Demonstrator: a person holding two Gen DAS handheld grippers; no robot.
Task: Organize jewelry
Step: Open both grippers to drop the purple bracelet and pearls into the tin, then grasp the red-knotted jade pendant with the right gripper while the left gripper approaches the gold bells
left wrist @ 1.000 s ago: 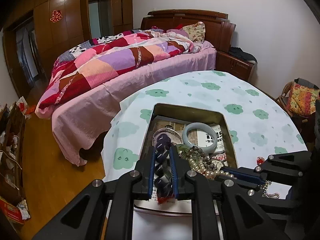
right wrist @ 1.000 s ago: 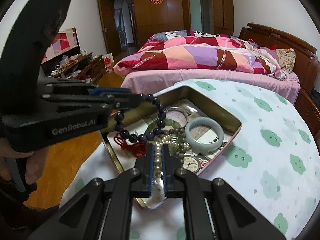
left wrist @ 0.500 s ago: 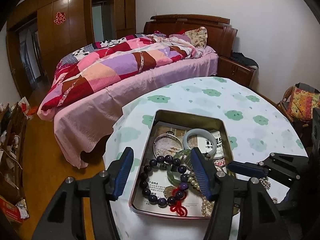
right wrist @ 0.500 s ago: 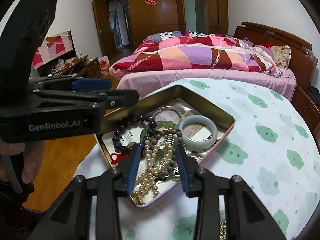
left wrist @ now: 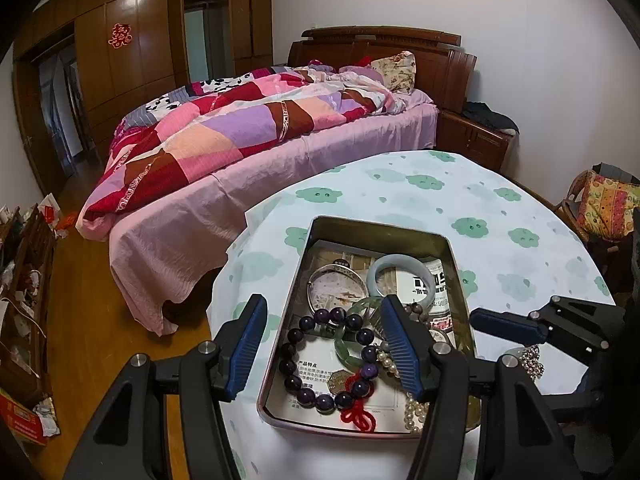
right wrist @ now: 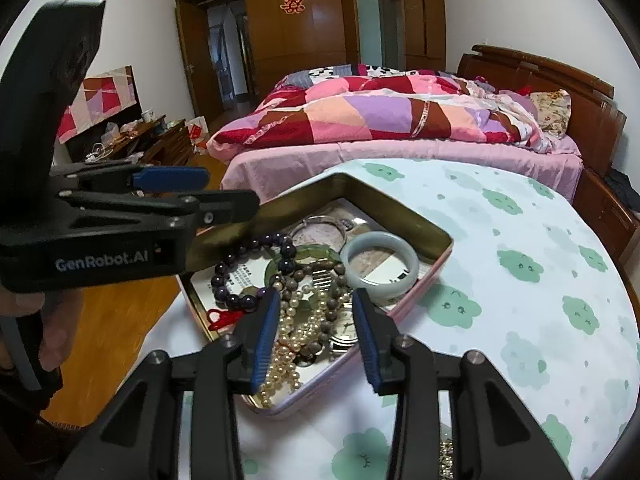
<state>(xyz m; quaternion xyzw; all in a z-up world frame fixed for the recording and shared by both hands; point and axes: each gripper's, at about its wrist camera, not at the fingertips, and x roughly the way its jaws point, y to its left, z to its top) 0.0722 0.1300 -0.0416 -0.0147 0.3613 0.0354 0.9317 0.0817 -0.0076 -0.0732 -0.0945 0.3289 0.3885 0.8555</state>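
Two handheld grippers hang above a metal tin (left wrist: pixel 456 272) of jewelry on a round table. The left gripper (left wrist: pixel 324 344) has its blue-padded fingers (left wrist: pixel 246 346) spread wide and holds nothing. Directly between and just below them, inside the tin, lies a bracelet of dark purple beads (left wrist: pixel 298 360) with a red knotted tassel (left wrist: pixel 360 416) at its near end. Just past the right-hand finger lies a translucent green bangle (left wrist: pixel 352 352), overlapping the purple beads. Farther ahead sit a silver bangle (left wrist: pixel 338 288) and a pale jade bangle (left wrist: pixel 402 278), side by side near the far end of the tin, resting on printed paper.

The right gripper (right wrist: pixel 316 332) is also wide open and empty, poised over the near corner of the tin. Between its fingers lies a tangled heap: a strand of cream pearls (right wrist: pixel 286 344), a string of brown beads (right wrist: pixel 332 300), and a wristwatch (right wrist: pixel 346 328) partly buried under them. To this gripper's left, the purple bead bracelet curves across the tin floor. Ahead and slightly right sits the pale jade bangle. The left gripper's black body, marked GenRobot.AI, crosses the left side of this view.

Around the tin spreads a white tablecloth (right wrist: pixel 520 280) printed with green clouds. Beyond the table stands a bed (left wrist: pixel 280 152) with a pink sheet and patchwork quilt (right wrist: pixel 384 116), then dark wooden wardrobes (right wrist: pixel 304 28).
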